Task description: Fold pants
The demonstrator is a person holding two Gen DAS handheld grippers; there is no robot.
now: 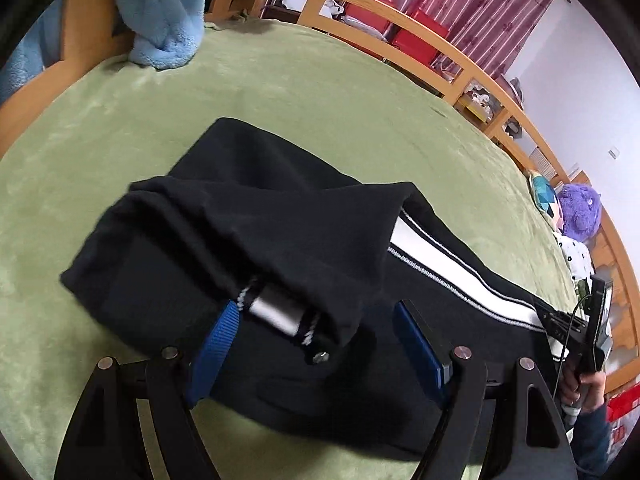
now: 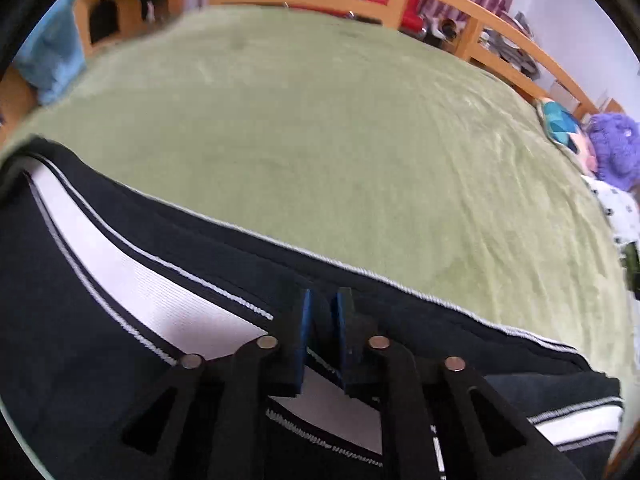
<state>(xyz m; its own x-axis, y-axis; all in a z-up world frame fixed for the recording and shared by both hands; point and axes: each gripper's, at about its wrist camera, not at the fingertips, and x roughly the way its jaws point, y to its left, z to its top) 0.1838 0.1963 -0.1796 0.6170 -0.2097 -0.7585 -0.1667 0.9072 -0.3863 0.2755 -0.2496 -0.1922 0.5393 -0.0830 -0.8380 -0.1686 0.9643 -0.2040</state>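
Green bedcover [image 1: 320, 88] fills both views. On it, the left gripper [image 1: 316, 344] stands wide over the black pants [image 1: 248, 208], pressing nothing — likely poised to take the folded end. Right gripper [image 2: 322, 320] is pinched narrow on the pants beside their white stripe [image 2: 132, 280], probably anchoring them; its tips are blurred.

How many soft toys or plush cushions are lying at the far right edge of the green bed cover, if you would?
2, side by side: a purple plush toy nearest the wooden rail, and a teal character cushion just left of it on the green bed cover. Others may be hidden beyond the frame.
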